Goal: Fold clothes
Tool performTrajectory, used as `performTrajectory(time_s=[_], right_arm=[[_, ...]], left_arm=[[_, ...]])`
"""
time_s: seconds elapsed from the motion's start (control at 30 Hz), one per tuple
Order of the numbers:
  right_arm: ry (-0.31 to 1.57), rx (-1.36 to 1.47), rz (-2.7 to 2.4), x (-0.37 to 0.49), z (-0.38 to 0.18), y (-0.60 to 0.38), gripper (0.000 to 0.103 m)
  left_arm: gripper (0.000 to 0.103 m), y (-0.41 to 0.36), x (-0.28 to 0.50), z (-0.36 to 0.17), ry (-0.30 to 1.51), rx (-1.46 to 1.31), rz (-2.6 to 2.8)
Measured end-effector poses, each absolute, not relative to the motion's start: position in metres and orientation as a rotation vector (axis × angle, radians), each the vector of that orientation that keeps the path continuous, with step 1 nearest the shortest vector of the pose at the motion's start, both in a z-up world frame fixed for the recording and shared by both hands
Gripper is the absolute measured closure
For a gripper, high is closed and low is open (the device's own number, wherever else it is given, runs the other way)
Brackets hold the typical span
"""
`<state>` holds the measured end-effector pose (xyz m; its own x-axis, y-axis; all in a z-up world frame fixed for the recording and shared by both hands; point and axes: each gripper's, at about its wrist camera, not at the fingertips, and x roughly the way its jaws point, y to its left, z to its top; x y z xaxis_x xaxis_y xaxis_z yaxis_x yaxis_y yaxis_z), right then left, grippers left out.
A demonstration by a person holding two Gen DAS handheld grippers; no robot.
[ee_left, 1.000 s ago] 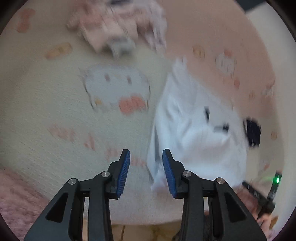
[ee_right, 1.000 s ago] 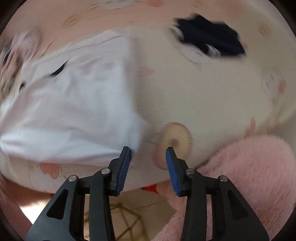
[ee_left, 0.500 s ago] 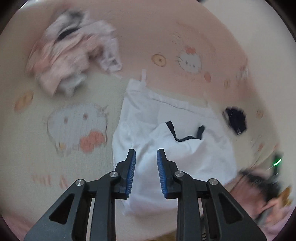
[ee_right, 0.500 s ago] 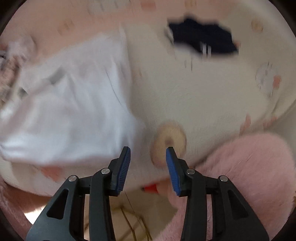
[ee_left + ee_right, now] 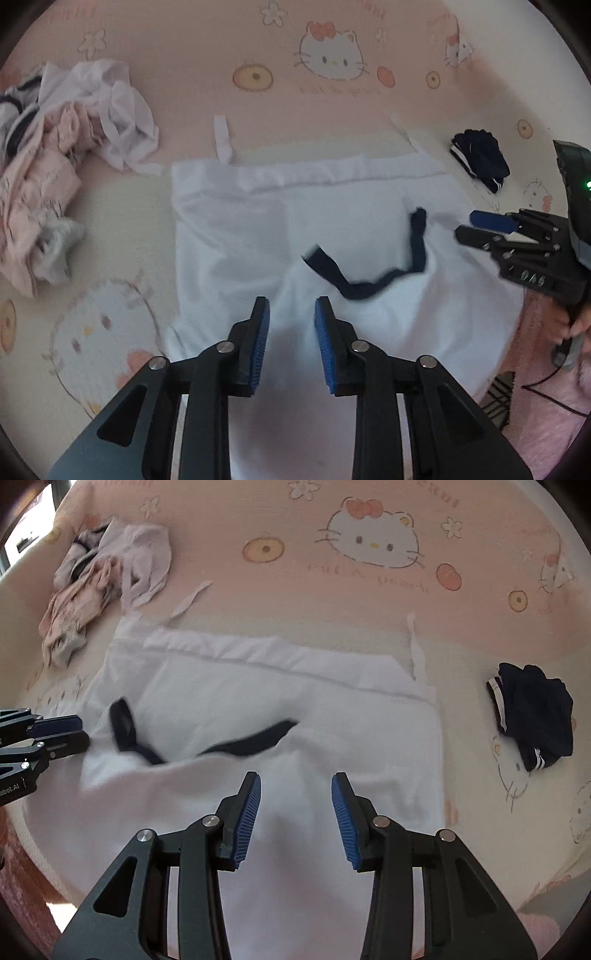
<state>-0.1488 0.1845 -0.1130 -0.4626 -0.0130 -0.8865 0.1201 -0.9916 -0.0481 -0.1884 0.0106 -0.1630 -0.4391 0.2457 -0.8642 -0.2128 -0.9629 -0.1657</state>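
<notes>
A white, thin cotton garment with a navy-trimmed neckline (image 5: 295, 229) lies spread across a pink and cream bedsheet printed with cartoon cats (image 5: 258, 37). Its far edge runs straight across the sheet with 2 narrow white straps sticking out beyond it, and its near half is folded up over the rest, so the dark navy neck band (image 5: 369, 284) sits bunched and curled near the middle of the cloth.

The left gripper (image 5: 291, 347) hangs just above the near part of the white garment, black fingers with ribbed blue pads (image 5: 258, 350); its jaws are opening, with only a gap between them and no cloth pinched. The right gripper (image 5: 295, 819) hovers over the same folded part, a little towards the garment's right side, its jaws spread apart and gripping nothing. In the left wrist view the right gripper also shows at the right edge, and a person's fingers (image 5: 576, 328) wrap its handle.

A crumpled heap of pink, white and grey clothes (image 5: 62, 166) sits on the sheet to the left, well apart from the white garment. A small folded navy garment with white stripes (image 5: 532, 720) rests to the right, near the white garment's right edge but not touching it
</notes>
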Motion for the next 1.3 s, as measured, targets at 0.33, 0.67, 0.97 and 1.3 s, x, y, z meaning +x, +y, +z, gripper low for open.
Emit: performTrajectory(time_s=[0.33, 0.67, 0.97, 1.3], right_arm=[[0.266, 1.677, -2.602, -0.158, -0.150, 0.220, 0.065], [0.275, 1.704, -2.745, -0.137, -0.151, 0.245, 0.084], [-0.011, 1.506, -2.834, -0.109, -0.108, 0.254, 0.066], [-0.049, 1.726, -2.549, -0.077, -0.149, 0.218, 0.066]], left_arm=[[0.089, 0.028, -0.202, -0.191, -0.006, -1.484, 2.405], [0.094, -0.006, -0.217, -0.169, -0.180, -1.426, 2.630], [0.092, -0.016, -0.174, -0.149, -0.305, -1.406, 2.541], [0.091, 0.046, -0.135, -0.186, -0.200, -1.605, 2.418]])
